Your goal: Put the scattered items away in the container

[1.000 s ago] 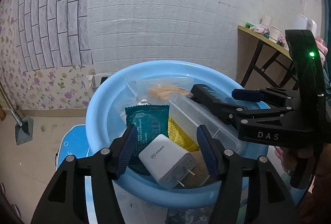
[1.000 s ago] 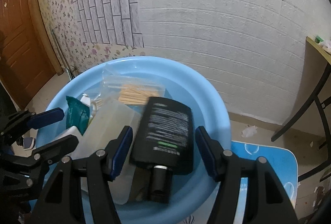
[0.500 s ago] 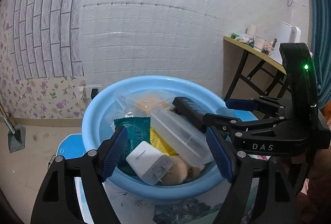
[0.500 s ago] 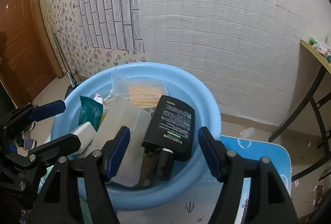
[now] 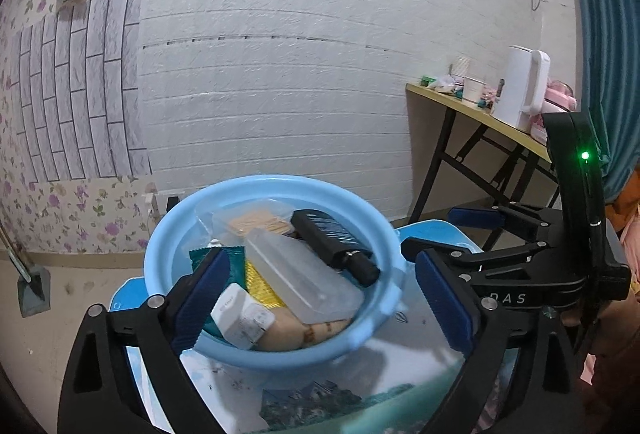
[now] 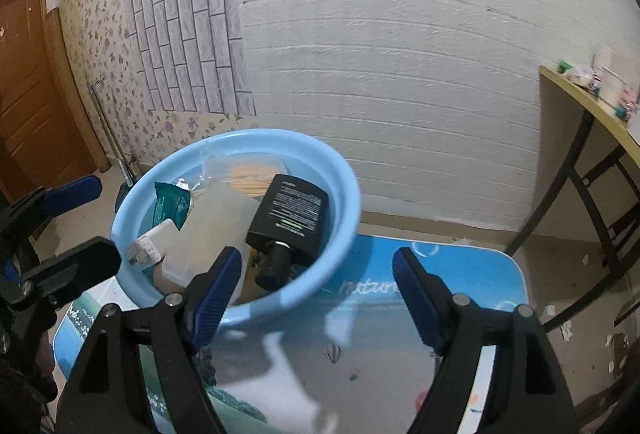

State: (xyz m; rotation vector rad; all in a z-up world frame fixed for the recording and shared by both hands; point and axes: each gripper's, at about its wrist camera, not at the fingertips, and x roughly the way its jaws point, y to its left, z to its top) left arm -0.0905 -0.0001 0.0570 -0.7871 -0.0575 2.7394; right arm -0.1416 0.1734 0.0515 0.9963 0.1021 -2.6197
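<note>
A light blue basin [image 5: 276, 183] stands on the low table and holds several items. Among them are a white charger [image 5: 240, 318], a clear plastic case [image 5: 300, 282], a black bottle [image 5: 332, 246], a green packet [image 5: 234, 260] and a bag of thin sticks [image 5: 256, 222]. My left gripper [image 5: 322, 258] hovers at the basin's near side, its jaws opening with nothing pressed between them. My right gripper [image 6: 316, 254] hangs above the basin's [image 6: 344, 169] near rim, jaws opening too and empty. The black bottle [image 6: 292, 213] lies just beyond it. Each gripper shows in the other's view, right gripper [image 5: 432, 230] and left gripper [image 6: 106, 220].
The table top carries a blue printed mat [image 6: 400, 294]. A white brick-pattern wall rises close behind the basin. To the right stands a wooden side table [image 5: 472, 109] with a white kettle [image 5: 520, 93]. A brown door [image 6: 24, 93] is at the far left, and a dustpan [image 5: 34, 286] sits on the floor.
Both grippers have pulled back and risen from the basin with their jaws widening. The charger and the black bottle, earlier between the fingers, now lie loose in the basin.
</note>
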